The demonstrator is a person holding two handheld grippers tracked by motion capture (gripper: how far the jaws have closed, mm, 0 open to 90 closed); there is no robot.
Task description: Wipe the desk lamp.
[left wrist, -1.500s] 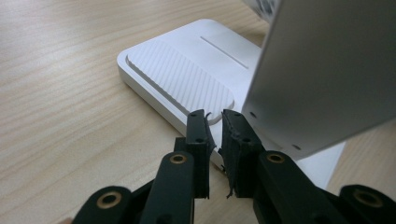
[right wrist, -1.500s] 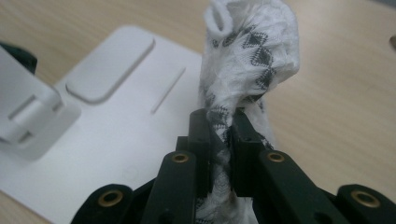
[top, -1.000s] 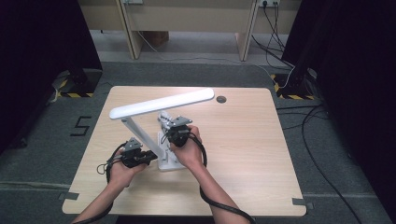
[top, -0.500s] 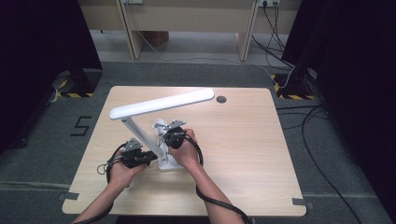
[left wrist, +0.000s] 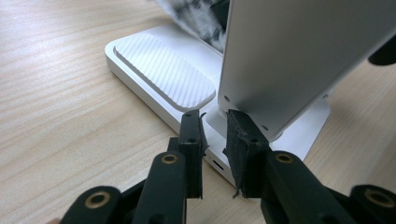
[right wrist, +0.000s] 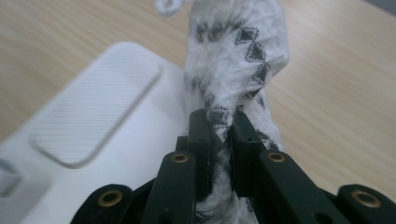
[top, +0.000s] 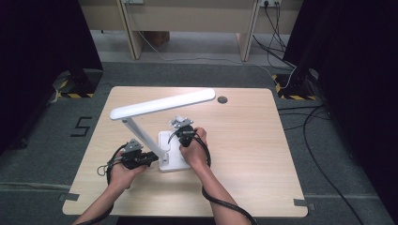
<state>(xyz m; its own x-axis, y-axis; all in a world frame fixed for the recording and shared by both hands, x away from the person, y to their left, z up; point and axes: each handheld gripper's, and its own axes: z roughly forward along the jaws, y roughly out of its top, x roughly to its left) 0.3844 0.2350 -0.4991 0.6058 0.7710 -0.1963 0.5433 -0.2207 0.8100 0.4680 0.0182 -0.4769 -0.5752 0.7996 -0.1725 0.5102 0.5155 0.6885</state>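
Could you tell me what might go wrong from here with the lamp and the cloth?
1. The right hand-held gripper pinches the cloth at a bunched fold, so it may slip out.
2. The left hand-held gripper sits at the lamp base edge with its jaws slightly apart; a push could slide the base.
3. The tilted lamp head overhangs both hands and could be knocked.

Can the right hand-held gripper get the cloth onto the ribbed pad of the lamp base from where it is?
Probably yes. The right hand-held gripper, shut on the cloth, sits over the lamp base, with the ribbed pad just beside it and nothing between them.
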